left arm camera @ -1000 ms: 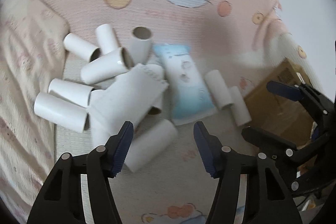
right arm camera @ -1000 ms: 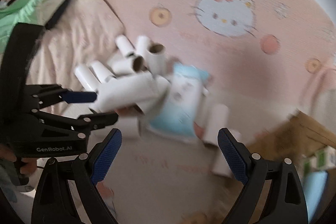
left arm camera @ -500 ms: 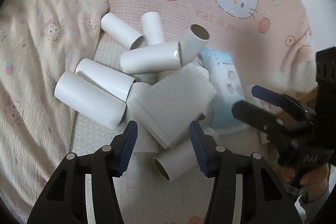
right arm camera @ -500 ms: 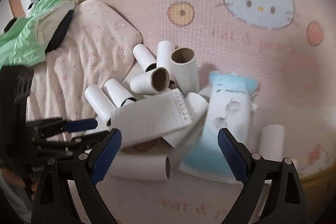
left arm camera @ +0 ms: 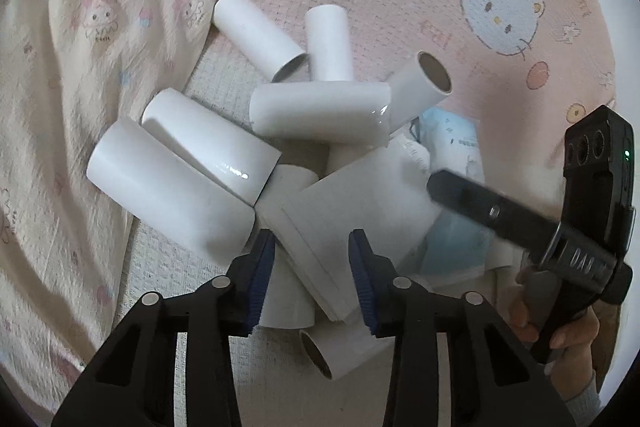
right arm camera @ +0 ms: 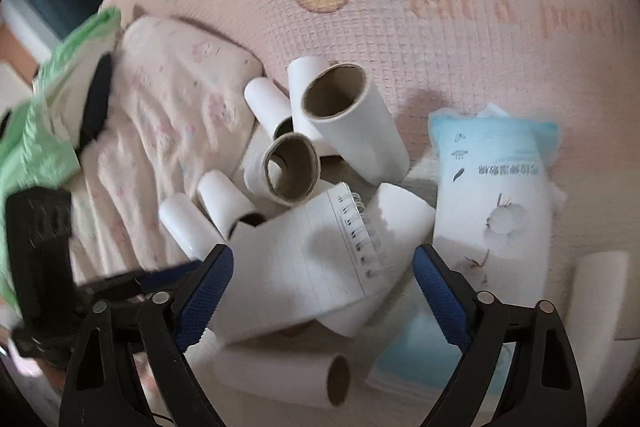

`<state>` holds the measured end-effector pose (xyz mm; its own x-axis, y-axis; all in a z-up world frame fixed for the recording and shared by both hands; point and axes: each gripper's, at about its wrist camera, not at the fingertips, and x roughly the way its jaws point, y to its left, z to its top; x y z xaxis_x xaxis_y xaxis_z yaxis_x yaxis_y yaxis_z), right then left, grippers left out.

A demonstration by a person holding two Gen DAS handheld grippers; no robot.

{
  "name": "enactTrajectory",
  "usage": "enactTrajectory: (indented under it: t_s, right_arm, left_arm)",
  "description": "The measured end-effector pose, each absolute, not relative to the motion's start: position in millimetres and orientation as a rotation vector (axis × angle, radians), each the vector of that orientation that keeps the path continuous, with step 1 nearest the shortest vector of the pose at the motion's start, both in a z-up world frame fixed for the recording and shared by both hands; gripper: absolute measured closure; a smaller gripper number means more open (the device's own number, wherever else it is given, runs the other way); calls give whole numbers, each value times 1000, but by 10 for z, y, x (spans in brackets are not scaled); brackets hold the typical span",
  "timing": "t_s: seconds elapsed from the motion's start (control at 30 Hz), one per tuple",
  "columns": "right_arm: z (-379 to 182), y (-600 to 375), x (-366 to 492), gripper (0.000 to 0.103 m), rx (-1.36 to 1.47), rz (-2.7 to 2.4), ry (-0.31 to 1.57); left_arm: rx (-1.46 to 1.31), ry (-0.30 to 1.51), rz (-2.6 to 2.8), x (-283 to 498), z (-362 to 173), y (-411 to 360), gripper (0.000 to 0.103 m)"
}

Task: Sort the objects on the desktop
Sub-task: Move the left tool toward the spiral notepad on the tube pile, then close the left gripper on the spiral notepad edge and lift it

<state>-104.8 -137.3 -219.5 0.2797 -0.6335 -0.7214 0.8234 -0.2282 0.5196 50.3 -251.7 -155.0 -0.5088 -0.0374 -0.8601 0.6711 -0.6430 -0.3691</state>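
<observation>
lying across the top of a heap of white cardboard tubes (left arm camera: 172, 183), the spiral notepad (right arm camera: 304, 263) is the piece both grippers are aimed at; it rests tilted because the tubes under it point every way, so its near corner hangs free of the pink cartoon mat (left arm camera: 420, 11). that raised corner looks like the reason for the approach from the low side.

the left gripper (left arm camera: 311, 277) has its blue pads either side of that corner, jaws closing but roughly half apart, and i cannot see either pad pressing on the paper yet, so nothing is grasped. one tube (left arm camera: 286, 291) sits right under the left pad and could get nipped along with the pad's edge.

the right gripper (right arm camera: 322, 297) frames the notepad's wider span, jaws closing from a wide spread, with clear gaps to the paper on both sides; it holds nothing. just to its right lies a pale blue tissue pack (right arm camera: 496, 195), partly under the tubes, and a loose tube (right arm camera: 600, 291) beyond that. a printed cream pillowcase (left arm camera: 80, 67) borders the heap on the left.

my guess is the notepad comes off first, since it pins the pile.
</observation>
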Motion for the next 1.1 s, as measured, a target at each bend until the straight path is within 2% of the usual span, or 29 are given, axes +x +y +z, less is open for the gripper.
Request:
enactTrajectory:
  t_s: [0.1,0.17,0.2,0.3,0.53,0.77,0.97,1.1]
  right_arm:
    - [-2381,-1385,-1179,25,1269,-1356,136]
    - [-2397,-1351,-1183,41,1231,-1390,163]
    - [-2397,-1345,-1185,42,1233,-1392,167]
    - [-2397,-1363,-1208,45,1252,-1395,172]
    - [-2309,-1454,-1053,50,1198,-1421,323]
    - [-2200,-1441,-952,50,1099,-1424,453]
    - [-2008,-1237,-845,50,1026,-1449,475]
    - [-1938,-1075,-750,50,968,-1481,511]
  left_arm:
    - [1226,1006,-2182,496,-1583,-2533,62]
    - [1226,1020,-2175,488,-1606,-2547,62]
    - [1219,1023,-2173,487,-1610,-2551,62]
    - [1208,1029,-2172,478,-1619,-2553,62]
    - [1214,1012,-2202,437,-1604,-2544,63]
    - [1223,987,-2227,400,-1570,-2547,63]
    - [1186,870,-2303,430,-1399,-2426,63]
    - [1146,881,-2353,484,-1328,-2372,63]
